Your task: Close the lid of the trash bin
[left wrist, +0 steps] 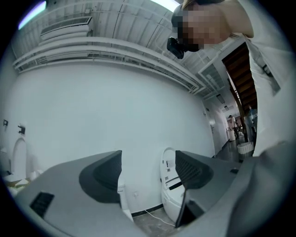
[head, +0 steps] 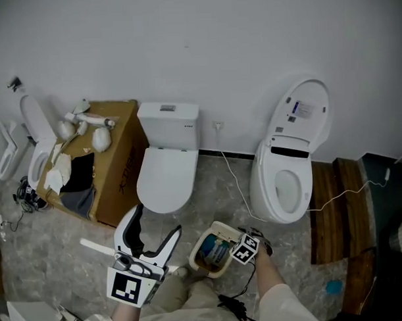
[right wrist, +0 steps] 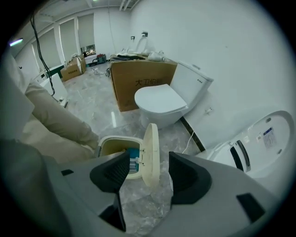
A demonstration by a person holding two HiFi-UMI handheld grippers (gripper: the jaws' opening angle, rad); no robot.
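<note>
A white wall (head: 217,44) backs a grey marbled floor (head: 78,226), crowded with bathroom fittings.

Near the person, the left gripper (head: 157,218) is held level, its jaws apart with nothing between them. Just right of it, the trash bin (head: 214,251) sits on the floor close to the person's legs, with something blue inside. Its lid (right wrist: 151,155) stands upright on its hinge. The right gripper (right wrist: 147,172) points steeply down at it, jaws parted, and the lid's free edge appears in the gap. The pads do not seem to press on it.

The bin looks light, so a hard knock on the lid's edge could probably tip or skid it. A push on the inner face would only fold the lid further back. Jaws closing on the rim could pinch it and drag the bin along.

On the far left stand pale porcelain fixtures and an open cardboard box (head: 115,166). Right of the box come a closed toilet (head: 163,171), a white cable (head: 231,172) trailing from the wall, a toilet with its seat raised (head: 290,166), and dark wooden boards (head: 331,204).
</note>
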